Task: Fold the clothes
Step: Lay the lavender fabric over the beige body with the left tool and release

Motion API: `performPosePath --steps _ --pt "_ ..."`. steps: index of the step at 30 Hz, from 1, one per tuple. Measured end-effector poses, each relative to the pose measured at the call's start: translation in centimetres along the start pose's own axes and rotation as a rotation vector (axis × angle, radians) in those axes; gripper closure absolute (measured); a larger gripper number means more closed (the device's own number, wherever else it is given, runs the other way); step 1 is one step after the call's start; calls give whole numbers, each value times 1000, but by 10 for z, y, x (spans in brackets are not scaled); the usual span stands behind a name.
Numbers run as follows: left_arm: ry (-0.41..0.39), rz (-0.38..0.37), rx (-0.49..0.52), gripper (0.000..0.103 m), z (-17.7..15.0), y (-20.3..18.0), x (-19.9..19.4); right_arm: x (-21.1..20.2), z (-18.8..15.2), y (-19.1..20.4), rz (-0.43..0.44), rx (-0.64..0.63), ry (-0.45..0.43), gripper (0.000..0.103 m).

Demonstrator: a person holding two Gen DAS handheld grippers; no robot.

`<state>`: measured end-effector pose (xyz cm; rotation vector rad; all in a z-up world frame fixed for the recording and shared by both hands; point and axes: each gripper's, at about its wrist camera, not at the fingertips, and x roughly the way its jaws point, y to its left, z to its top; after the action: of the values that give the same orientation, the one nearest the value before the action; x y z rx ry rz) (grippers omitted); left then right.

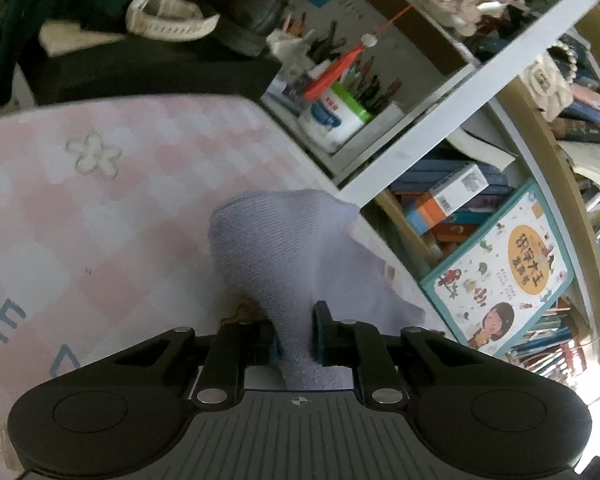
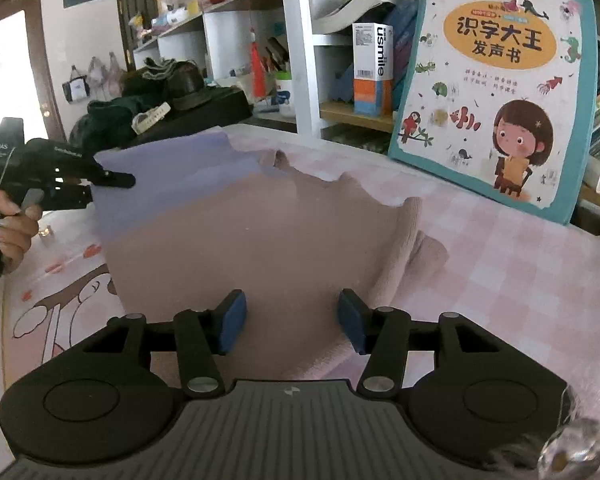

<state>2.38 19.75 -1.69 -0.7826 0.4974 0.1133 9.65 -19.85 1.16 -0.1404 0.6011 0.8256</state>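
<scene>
a knit garment (image 2: 236, 216) lies on a table covered by a pink-and-white checked cloth (image 2: 500, 248), mid-fold by the look of it. the left gripper (image 1: 294, 336) is clamped on a bunched corner of the fabric, lifting it off the surface — from the right wrist view that corner stands up at the garment's far left edge. the right gripper (image 2: 292, 320) hovers over the near edge with its blue pads apart and nothing pinched between them. the garment is a fine ribbed knit, soft and limp, lavender at the raised part and dusty pink lower down; its right side is rumpled, with a sleeve-like strip trailing out. no neat fold is finished yet — most of the work appears to remain. a glossy children's book (image 2: 496, 84) leans on the shelves behind.
</scene>
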Motion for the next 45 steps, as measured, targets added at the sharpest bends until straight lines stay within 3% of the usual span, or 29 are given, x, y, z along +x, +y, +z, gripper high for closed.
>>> performPosePath --steps 9,17,20,24,28,33,37,41,42,43,45 --pt "-83 -21 272 92 -2 -74 -26 1 -6 8 -28 -8 -33 53" --pt "-124 -113 670 91 -48 -174 -44 1 -7 11 -39 -18 -33 52" --pt "-48 -151 801 90 -81 -205 -32 0 -7 10 -36 -15 -33 52" --pt "164 -180 892 78 -124 -219 0 -2 -8 6 -16 -2 -34 52" --pt "243 -177 913 53 -144 -217 13 -7 -9 -4 32 41 -33 51" --pt "286 -235 815 48 -131 -214 7 -11 -12 -16 90 109 -38 50" --pt "292 -356 762 45 -118 -221 -15 -14 -13 -20 122 148 -39 43" --pt "196 -410 779 41 -99 -228 -42 -14 -13 -15 126 132 -34 37" --pt "157 -397 795 32 -94 -228 -46 -14 -13 -13 121 123 -33 35" --pt "116 -375 816 21 -90 -228 -47 -13 -13 -12 118 117 -33 34" --pt "17 -230 905 15 -91 -228 -43 -13 -14 -9 111 107 -32 32"
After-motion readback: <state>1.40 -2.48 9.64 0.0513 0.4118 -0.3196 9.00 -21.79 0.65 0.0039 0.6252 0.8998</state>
